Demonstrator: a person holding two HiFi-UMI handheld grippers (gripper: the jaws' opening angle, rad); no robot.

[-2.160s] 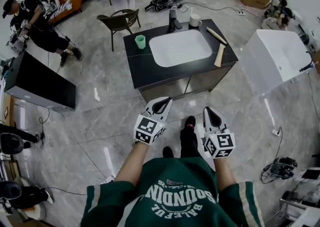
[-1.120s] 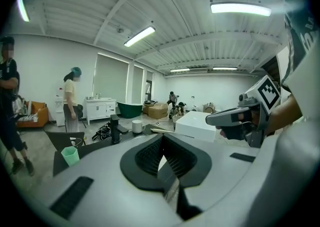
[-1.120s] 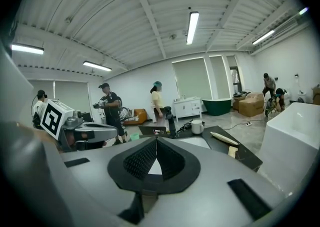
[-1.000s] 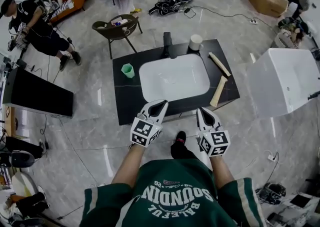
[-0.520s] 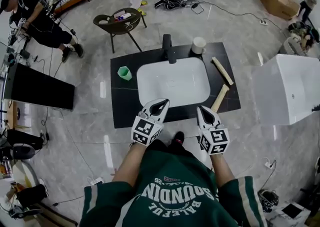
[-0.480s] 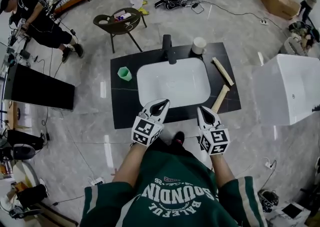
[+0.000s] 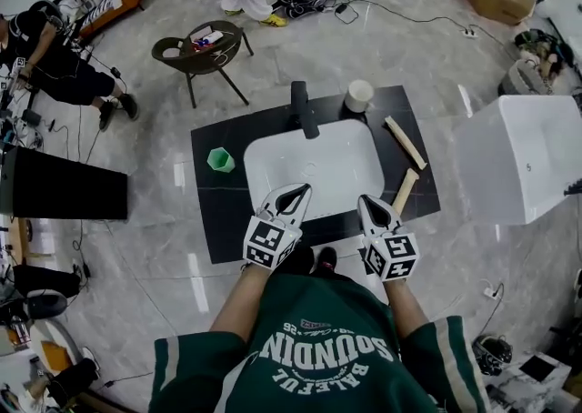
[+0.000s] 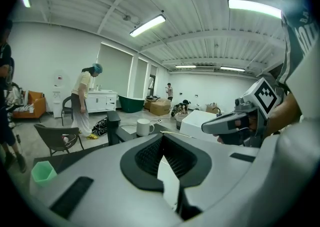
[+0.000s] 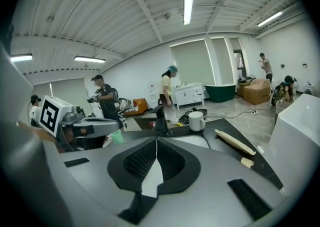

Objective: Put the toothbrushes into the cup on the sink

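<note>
Your left gripper (image 7: 293, 194), right gripper (image 7: 371, 206): both clamped closed, empty, above near rim of white rectangular sink basin (image 7: 314, 167). Two beige wrapped toothbrushes (image 7: 405, 142) right of basin; white cylindrical cup (image 7: 358, 95) behind basin. Risk: closed jaws shove toothbrush off black counter (image 7: 227, 220); open first.

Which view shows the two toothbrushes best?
Head view: the far toothbrush and near toothbrush both show from above, right of the basin. Right gripper view shows the far one whole, the near one's end only; left gripper view, neither clearly.

Dark chair (image 7: 194, 54) and white tub (image 7: 518, 161) stand on tiled floor (image 7: 145, 229)
</note>
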